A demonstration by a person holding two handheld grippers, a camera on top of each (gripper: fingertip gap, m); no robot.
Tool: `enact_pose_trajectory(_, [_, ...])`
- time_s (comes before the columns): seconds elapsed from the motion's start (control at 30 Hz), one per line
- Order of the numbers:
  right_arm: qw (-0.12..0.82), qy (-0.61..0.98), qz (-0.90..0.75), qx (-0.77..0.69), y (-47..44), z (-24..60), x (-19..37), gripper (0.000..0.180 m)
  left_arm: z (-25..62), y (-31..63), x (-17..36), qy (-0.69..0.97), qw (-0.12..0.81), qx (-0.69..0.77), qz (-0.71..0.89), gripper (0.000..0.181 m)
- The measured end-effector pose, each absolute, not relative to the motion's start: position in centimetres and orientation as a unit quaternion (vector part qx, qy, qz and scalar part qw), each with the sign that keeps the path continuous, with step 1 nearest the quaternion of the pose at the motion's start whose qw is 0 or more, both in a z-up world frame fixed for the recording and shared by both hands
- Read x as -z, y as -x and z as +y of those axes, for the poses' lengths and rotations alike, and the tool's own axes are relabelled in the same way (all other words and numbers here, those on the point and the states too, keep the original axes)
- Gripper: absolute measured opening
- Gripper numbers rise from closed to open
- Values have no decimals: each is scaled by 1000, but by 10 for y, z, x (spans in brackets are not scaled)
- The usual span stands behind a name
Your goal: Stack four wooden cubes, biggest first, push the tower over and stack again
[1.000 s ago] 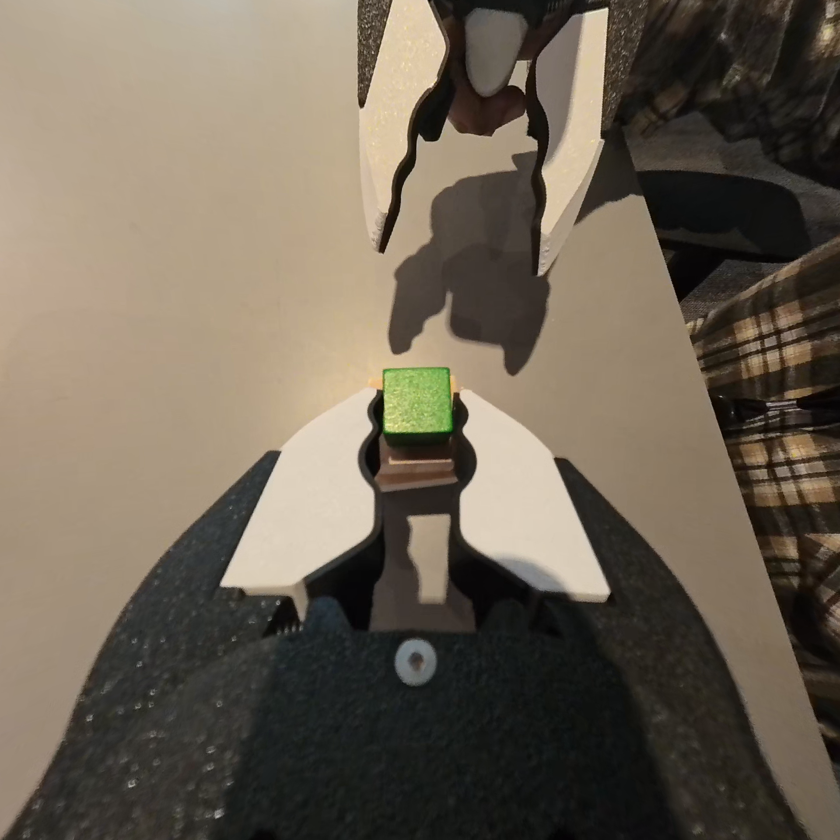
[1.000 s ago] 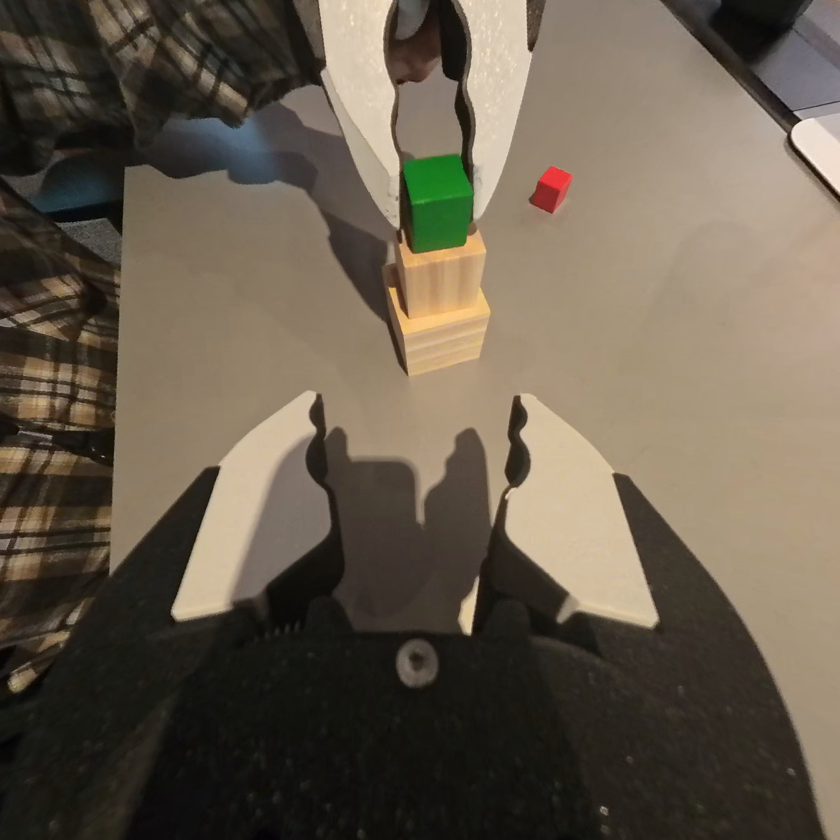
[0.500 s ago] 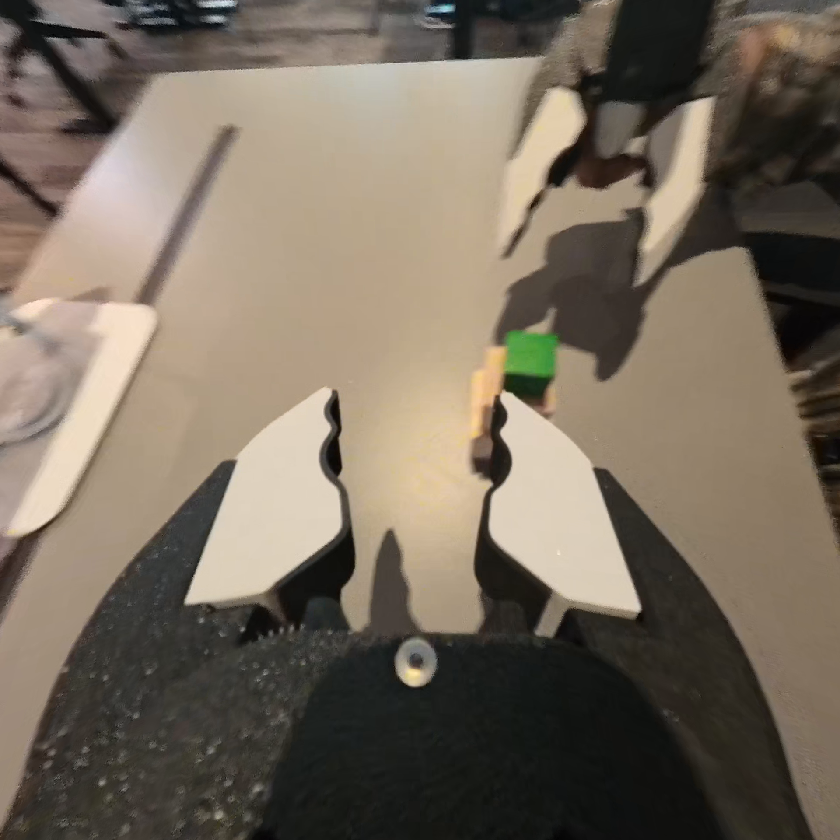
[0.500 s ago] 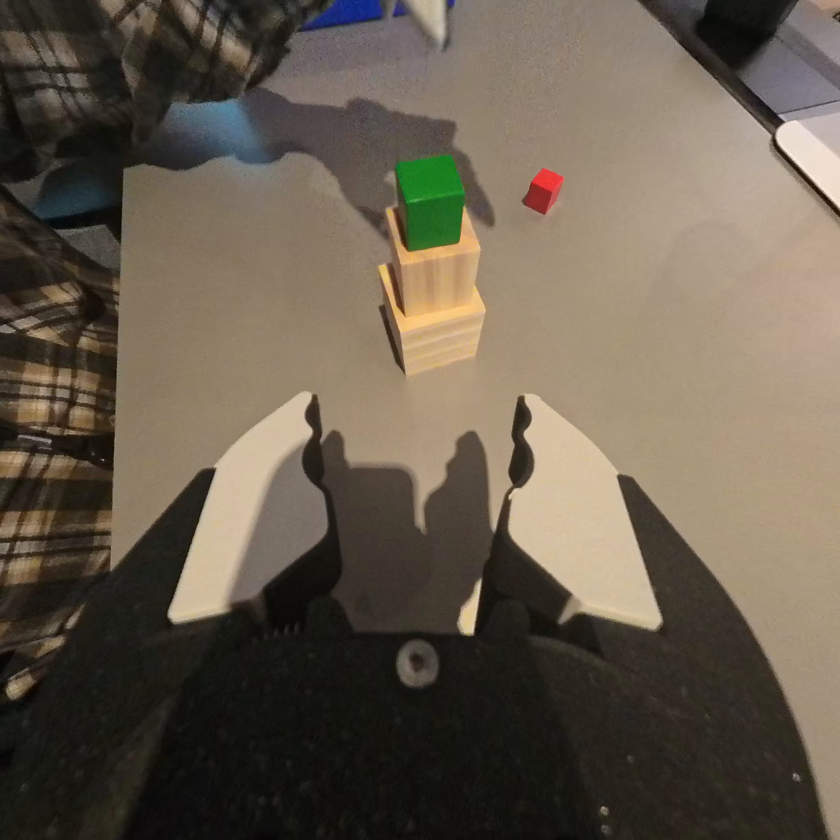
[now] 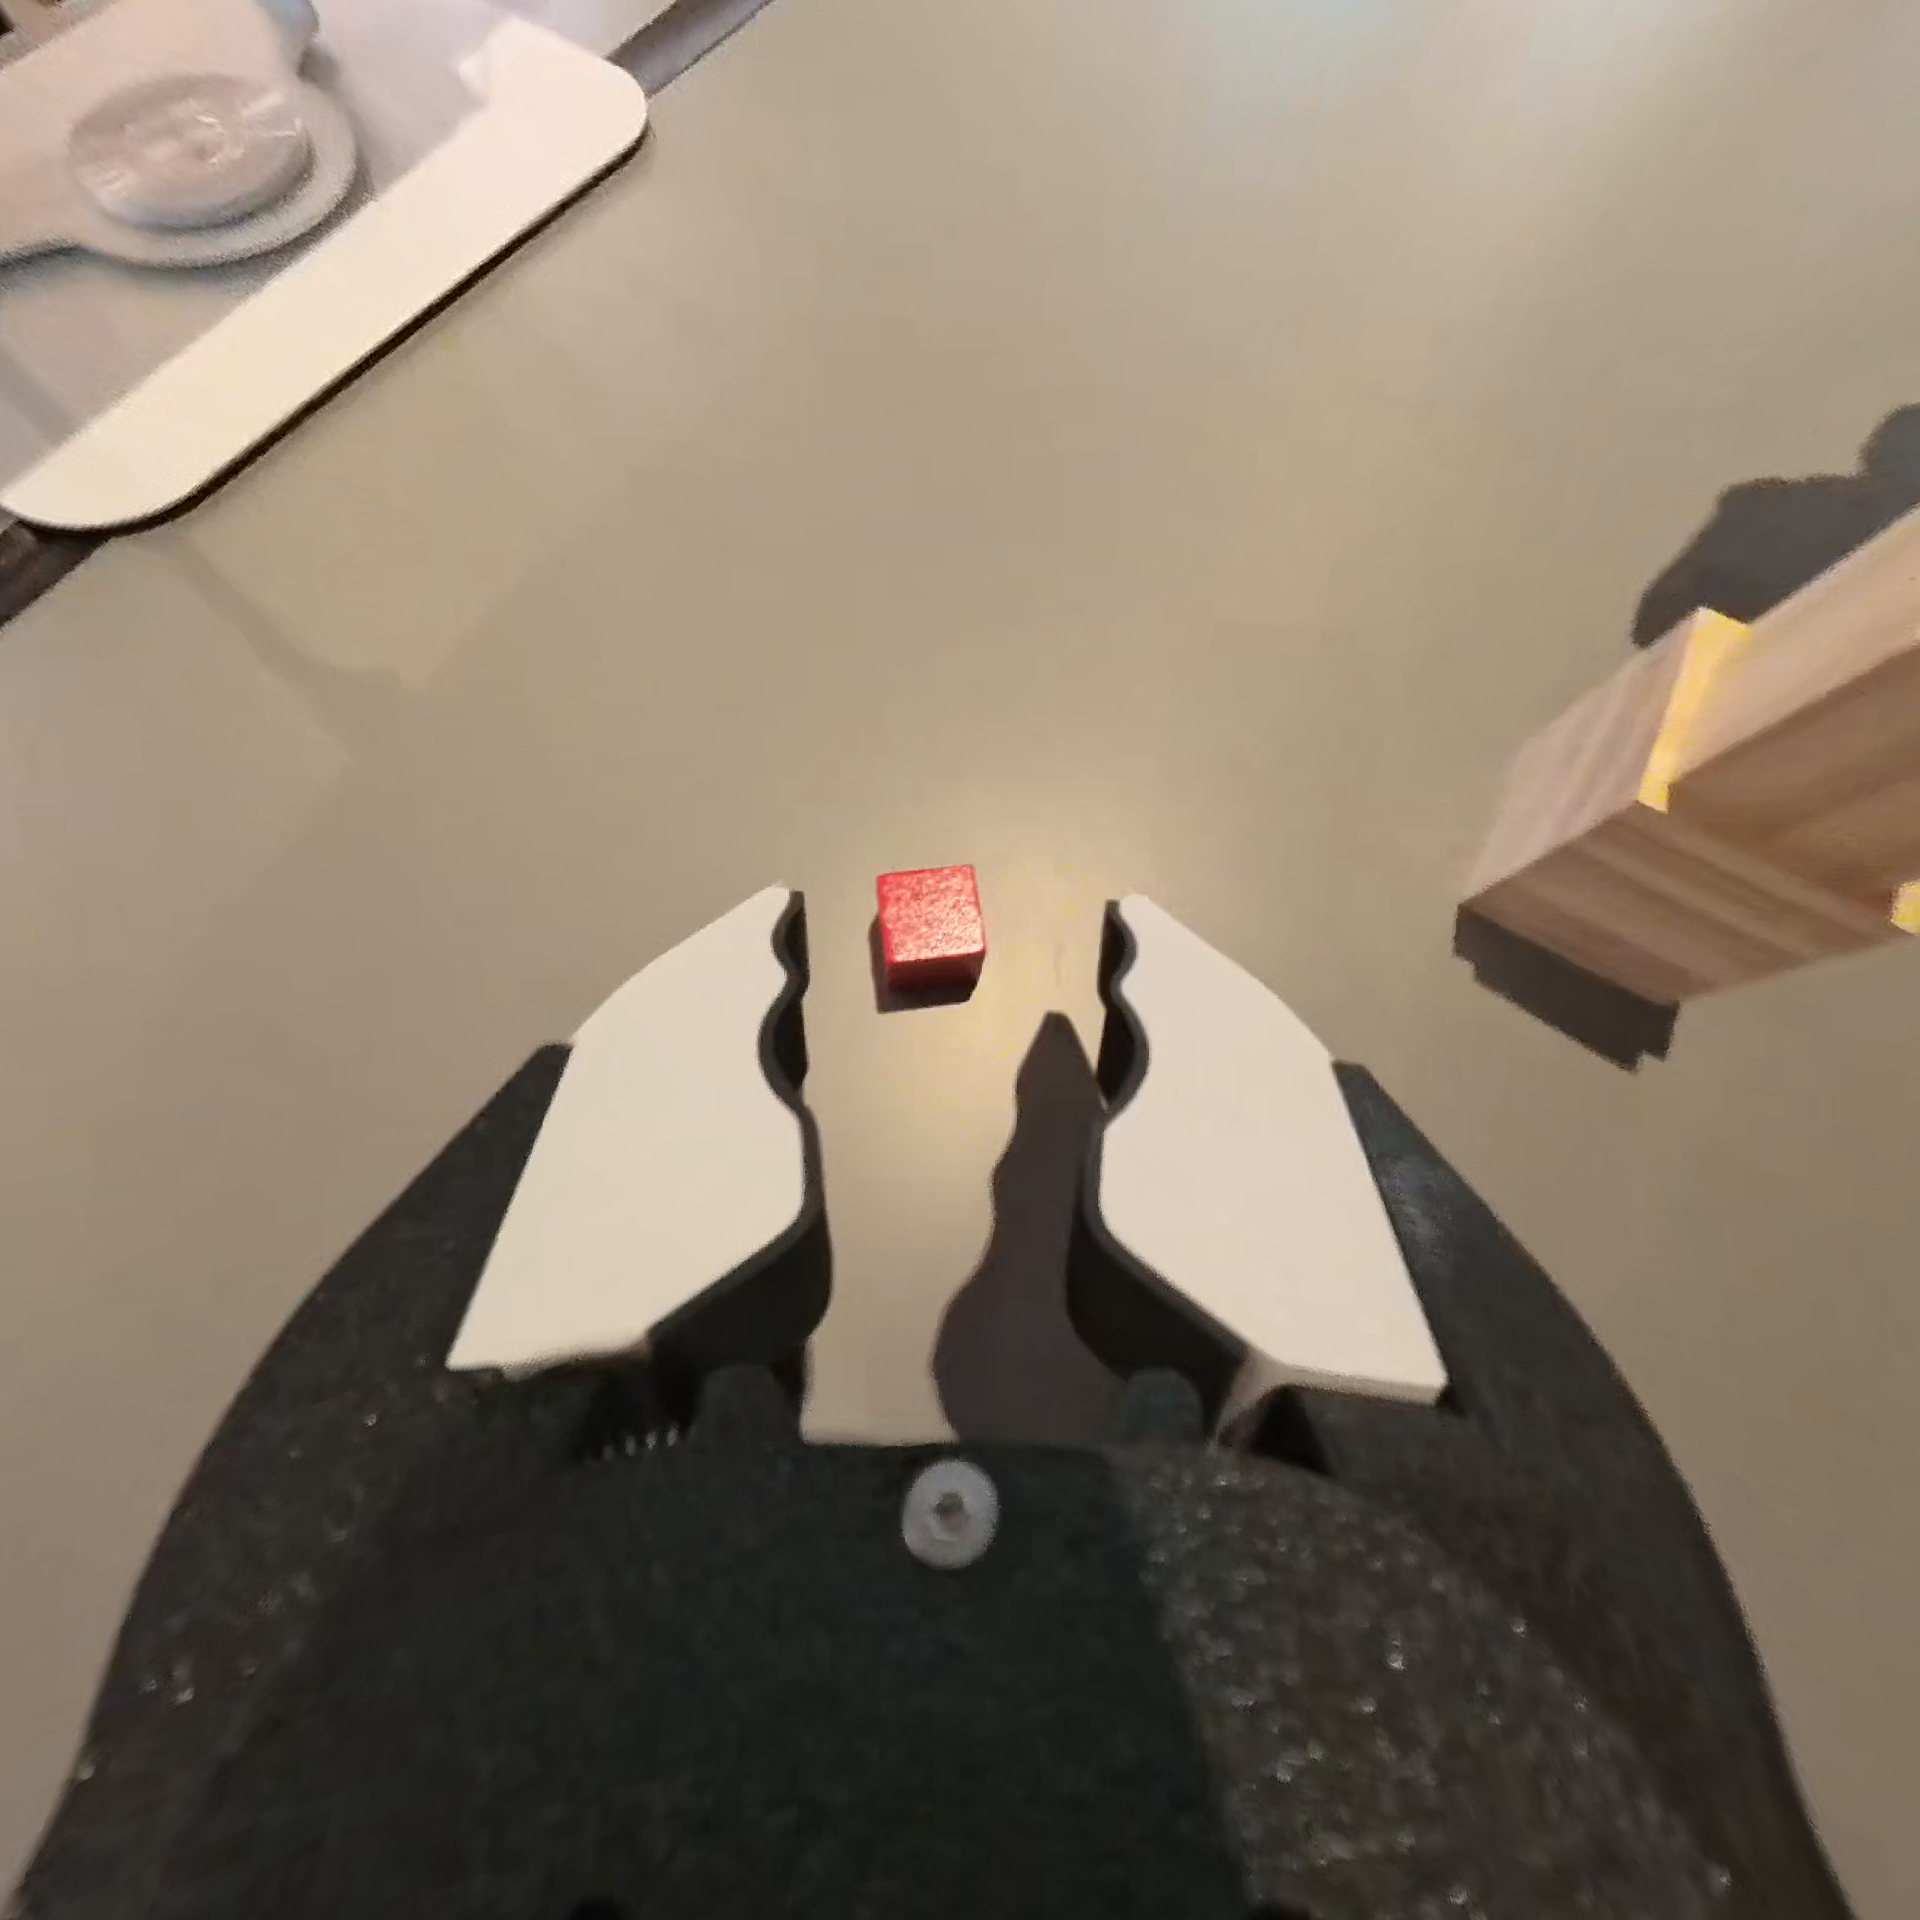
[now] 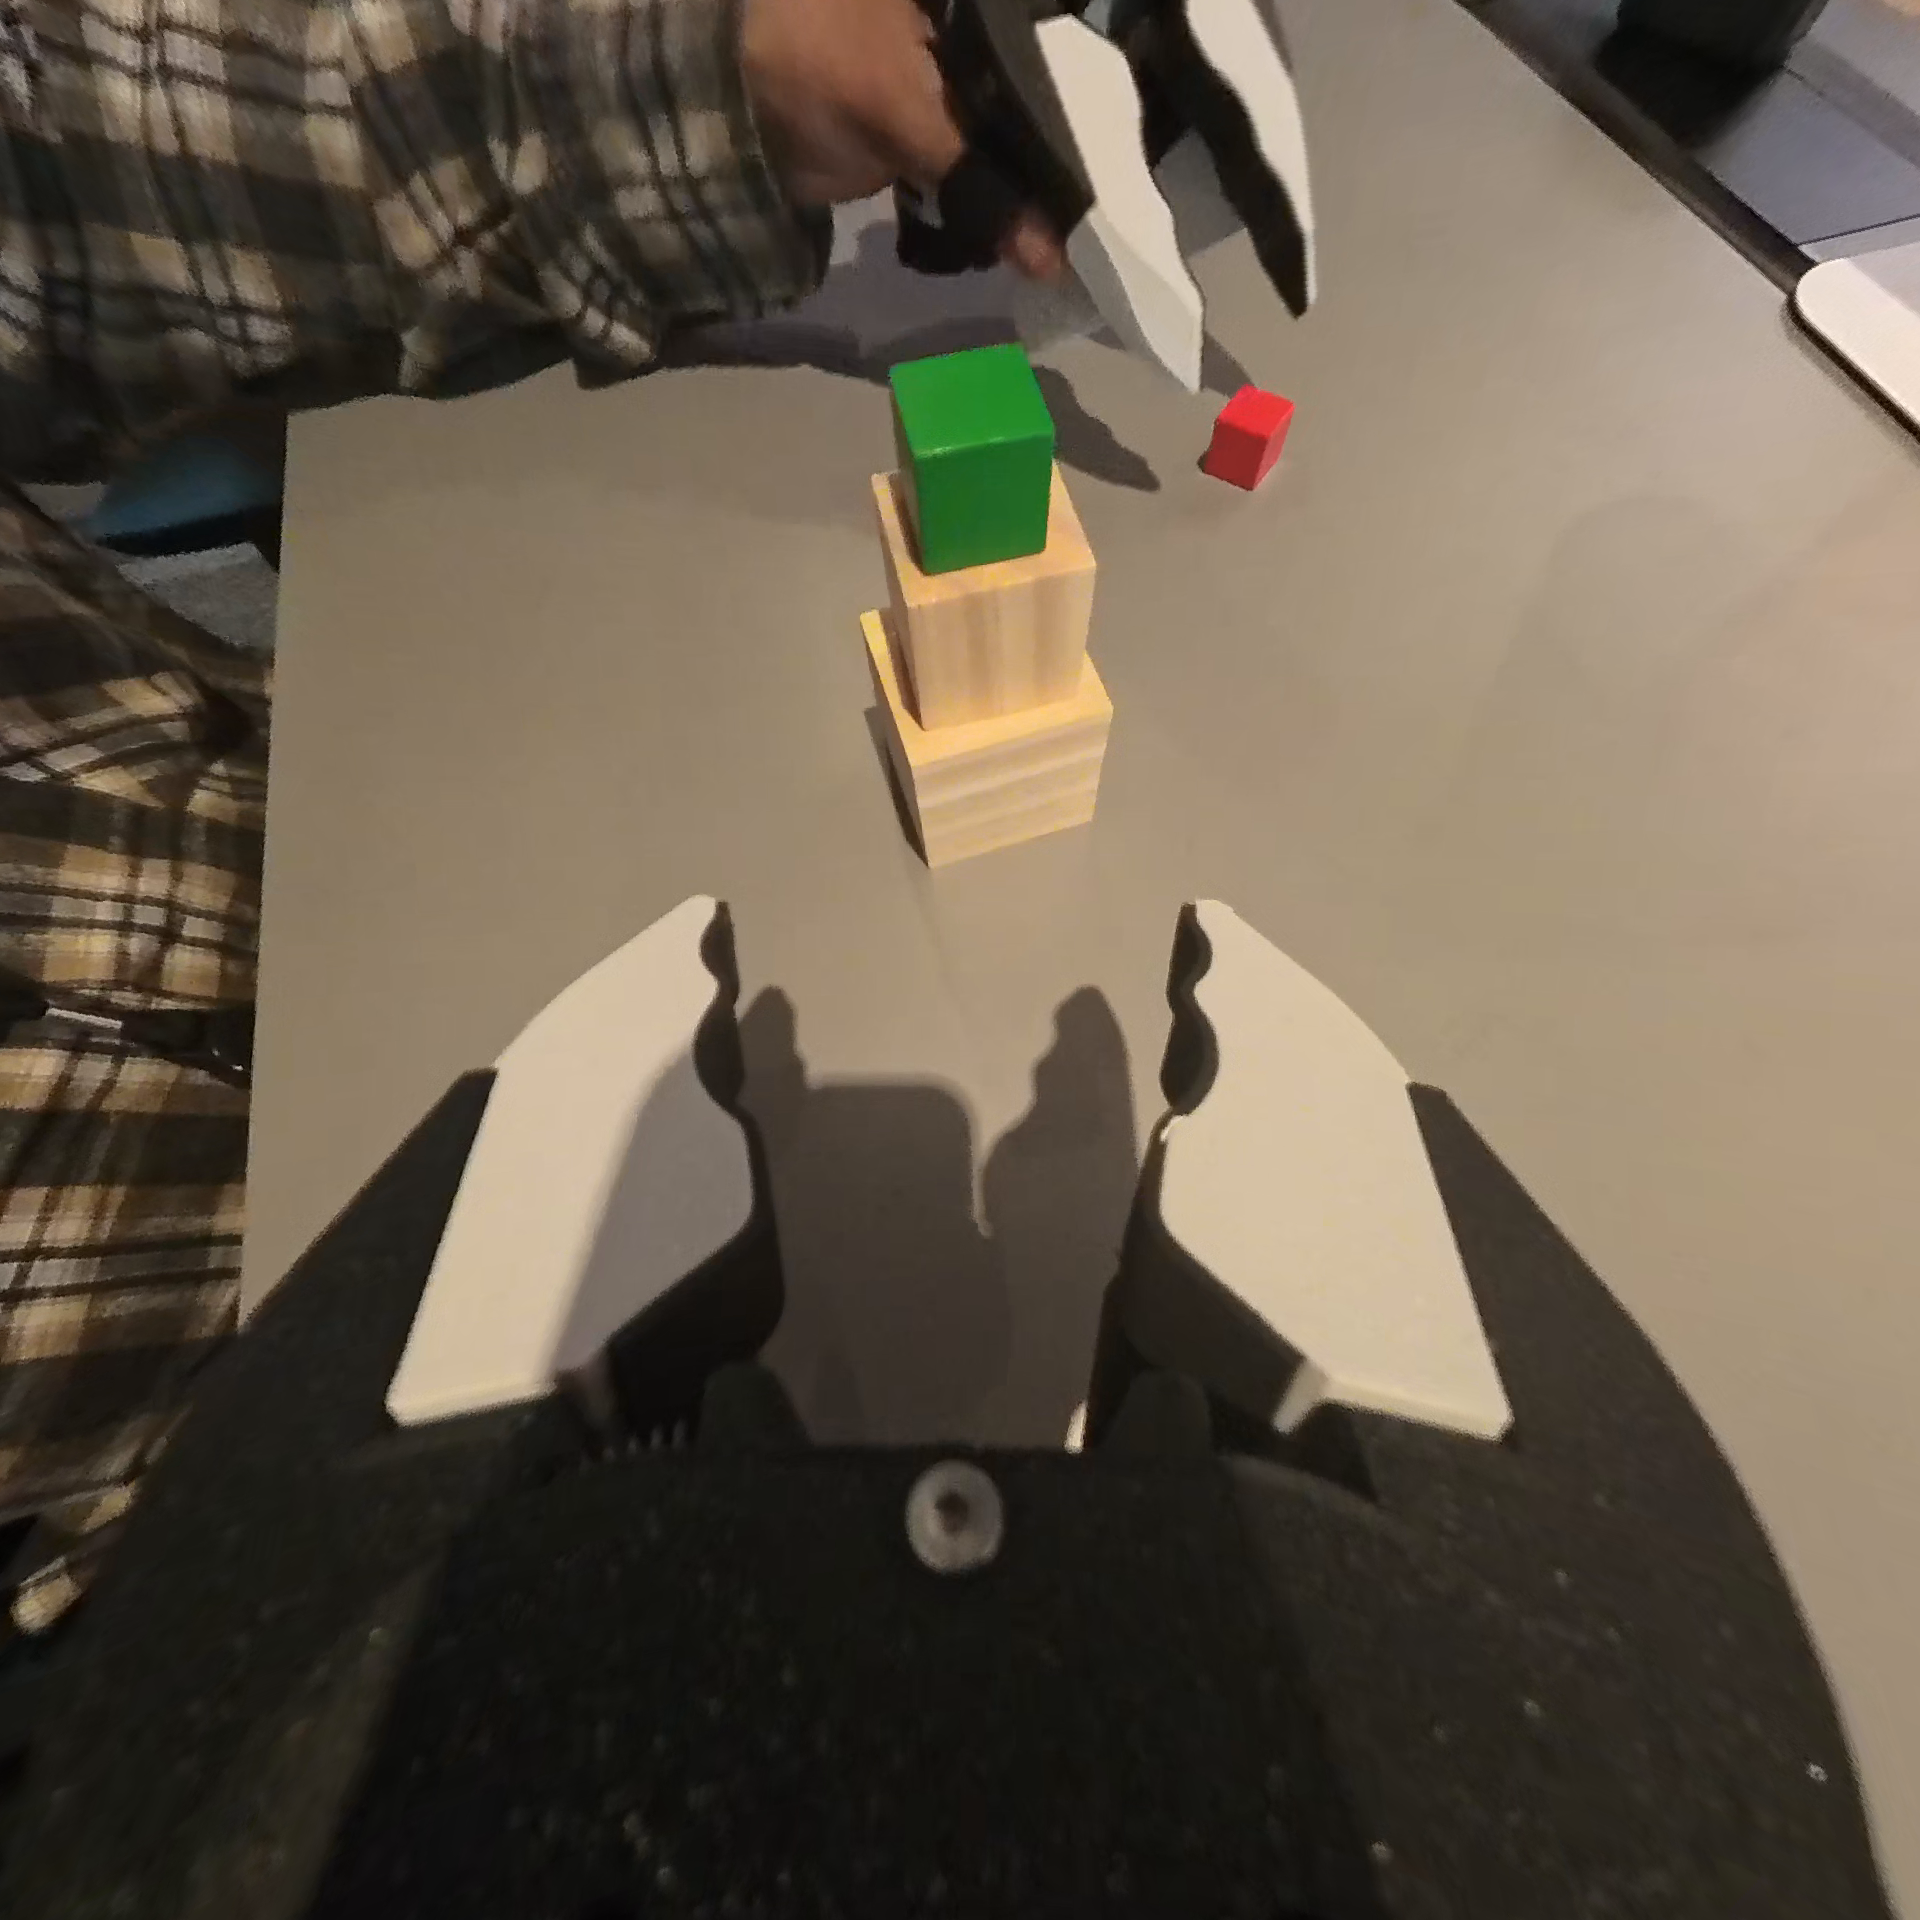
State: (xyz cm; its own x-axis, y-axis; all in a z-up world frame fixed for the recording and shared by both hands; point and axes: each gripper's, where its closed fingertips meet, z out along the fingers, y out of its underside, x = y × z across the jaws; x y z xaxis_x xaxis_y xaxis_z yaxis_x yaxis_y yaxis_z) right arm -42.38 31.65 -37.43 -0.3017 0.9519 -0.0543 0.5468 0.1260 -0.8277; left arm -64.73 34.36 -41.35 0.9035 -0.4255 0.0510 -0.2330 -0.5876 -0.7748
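So the tower's three high right now: big plain wood cube (image 6: 1006,781) on the bottom, a smaller plain wood cube (image 6: 992,634) on that, and the green cube (image 6: 971,457) on top, each one sitting a bit off-centre toward the table's near edge where the plaid sleeve (image 6: 364,177) is. It stands on the grey table (image 6: 1507,831), not far in from that edge.

The little red cube (image 5: 928,924) is on its own on the table, near the tower but clearly apart from it. The left gripper (image 5: 951,914) hangs right over it with its fingers spread wide and nothing in them; the cube sits between the two tips, a bit closer to the left one, touching neither. In the right wrist view the left gripper (image 6: 1242,312) comes down at a slant from a hand (image 6: 852,114), just past the tower.

The right gripper (image 6: 954,920) hangs back on the other side of the tower, fingers wide apart and empty, with bare table and its own shadow between them.

Other stuff: a white board (image 5: 343,270) with rounded corners near the far edge, with a blurry round clear thing (image 5: 192,151) on it. Nothing sits between the left fingers and the red cube.
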Motion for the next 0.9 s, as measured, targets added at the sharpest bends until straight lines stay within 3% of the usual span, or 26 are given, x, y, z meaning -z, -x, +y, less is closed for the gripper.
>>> enact_pose_trajectory(0.03, [258,532,-704,-393,423,317,374,79,345,648,416,885,419,109,172,51])
enact_pose_trajectory(0.4, [257,532,-704,-394,423,317,374,78,354,650,434,904,407,83,104,45])
enact_pose_trajectory(0.67, [264,532,-703,-391,421,320,370,76,353,645,441,914,375,63,142,27])
enact_pose_trajectory(0.9, [265,538,-699,-391,414,323,371,75,344,601,343,839,453,161,254,22])
